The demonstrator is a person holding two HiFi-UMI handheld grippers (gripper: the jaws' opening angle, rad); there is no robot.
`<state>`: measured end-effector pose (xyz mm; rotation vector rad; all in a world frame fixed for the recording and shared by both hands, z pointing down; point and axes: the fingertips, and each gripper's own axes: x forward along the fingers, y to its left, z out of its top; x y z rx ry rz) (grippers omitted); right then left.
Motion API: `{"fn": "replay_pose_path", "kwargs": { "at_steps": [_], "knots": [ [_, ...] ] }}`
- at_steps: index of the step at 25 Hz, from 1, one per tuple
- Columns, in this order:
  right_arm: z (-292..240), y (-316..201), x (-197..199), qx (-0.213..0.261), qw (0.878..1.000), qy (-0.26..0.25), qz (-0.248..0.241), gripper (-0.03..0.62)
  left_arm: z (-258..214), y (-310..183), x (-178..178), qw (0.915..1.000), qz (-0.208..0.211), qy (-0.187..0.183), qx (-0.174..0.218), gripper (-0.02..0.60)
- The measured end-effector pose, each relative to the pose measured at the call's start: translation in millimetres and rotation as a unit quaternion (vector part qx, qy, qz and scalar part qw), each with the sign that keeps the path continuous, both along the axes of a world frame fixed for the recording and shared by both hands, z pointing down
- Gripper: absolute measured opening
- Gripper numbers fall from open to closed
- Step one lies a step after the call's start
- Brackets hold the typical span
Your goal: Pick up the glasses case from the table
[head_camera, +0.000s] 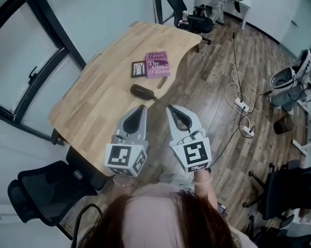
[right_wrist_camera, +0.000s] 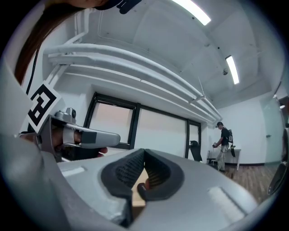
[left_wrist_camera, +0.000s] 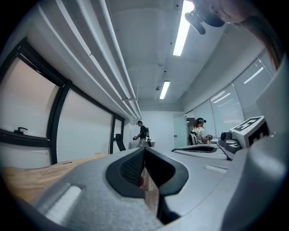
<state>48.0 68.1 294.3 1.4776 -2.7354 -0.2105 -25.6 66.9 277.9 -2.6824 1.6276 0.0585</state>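
The glasses case [head_camera: 142, 91], a dark oval, lies on the wooden table [head_camera: 100, 109] near its right edge. My left gripper [head_camera: 142, 108] is held level a short way nearer than the case, with its jaws shut and empty. My right gripper [head_camera: 170, 107] is beside it over the table's edge, also shut on nothing. In the left gripper view the jaws [left_wrist_camera: 144, 150] meet at the tip, with the table top to the left. In the right gripper view the tips [right_wrist_camera: 144, 151] touch, and a small dark rounded thing [right_wrist_camera: 142, 186] shows through the gap on the wood.
A purple book [head_camera: 157, 64] and a small black card [head_camera: 138, 68] lie beyond the case. A black office chair [head_camera: 46, 191] stands at the table's near corner. Cables and power strips [head_camera: 241, 104] run over the wooden floor at right. Two people stand far off in the room.
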Motion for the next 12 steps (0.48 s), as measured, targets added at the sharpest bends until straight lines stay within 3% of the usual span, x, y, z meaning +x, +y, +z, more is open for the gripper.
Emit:
{"fn": "replay_pose_path", "kwargs": {
  "at_steps": [12],
  "knots": [
    [10, -48, 9, -0.004, 0.999, 0.012, -0.030, 0.003, 9, -35, -1, 0.9984, -0.055, 0.009, -0.007, 0.009]
  ]
}}
